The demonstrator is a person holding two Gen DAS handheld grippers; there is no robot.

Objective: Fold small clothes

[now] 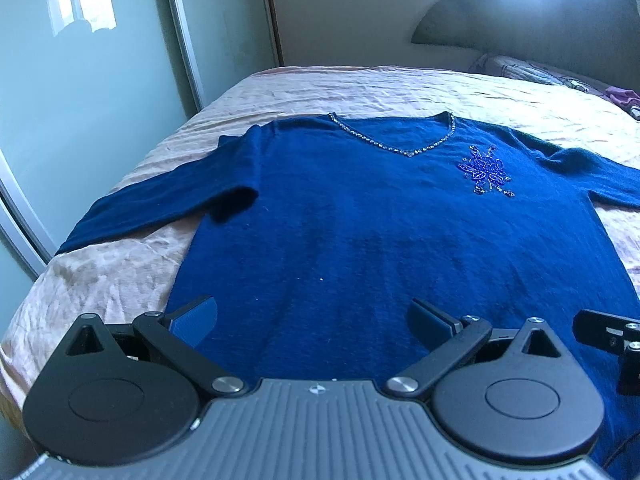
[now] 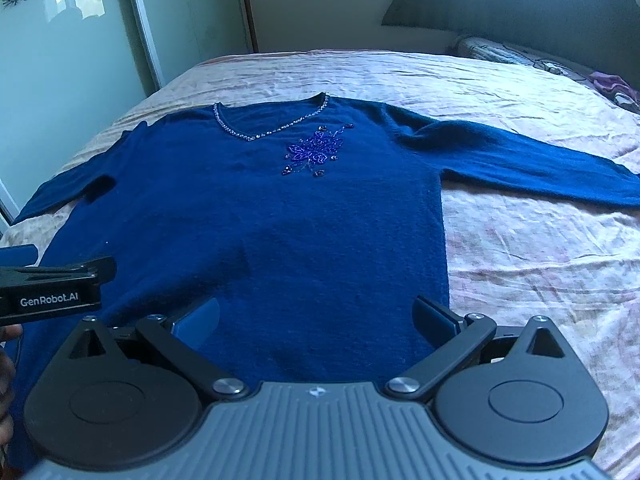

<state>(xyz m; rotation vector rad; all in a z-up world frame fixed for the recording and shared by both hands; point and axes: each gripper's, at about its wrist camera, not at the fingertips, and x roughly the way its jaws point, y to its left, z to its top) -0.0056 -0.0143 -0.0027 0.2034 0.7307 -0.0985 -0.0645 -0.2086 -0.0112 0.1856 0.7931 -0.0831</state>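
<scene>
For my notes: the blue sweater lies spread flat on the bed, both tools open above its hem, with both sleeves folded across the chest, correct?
Not quite: the sweater's sleeves lie spread outward on the bed, not folded, as the right wrist view shows. The rest holds.

Sweater (image 1: 360, 220) hem hidden behind left gripper (image 1: 314, 322) body; same under right gripper (image 2: 316, 320) in its own view. Right sleeve (image 1: 600, 176) cut by the left view's frame edge. Left cuff (image 2: 24, 210) runs off the right view's edge. Purple item (image 1: 622, 96) by the pillow (image 1: 532, 70): partly cropped, too small to identify. Hand (image 2: 6, 380) at frame edge, dark, mostly cropped.
</scene>
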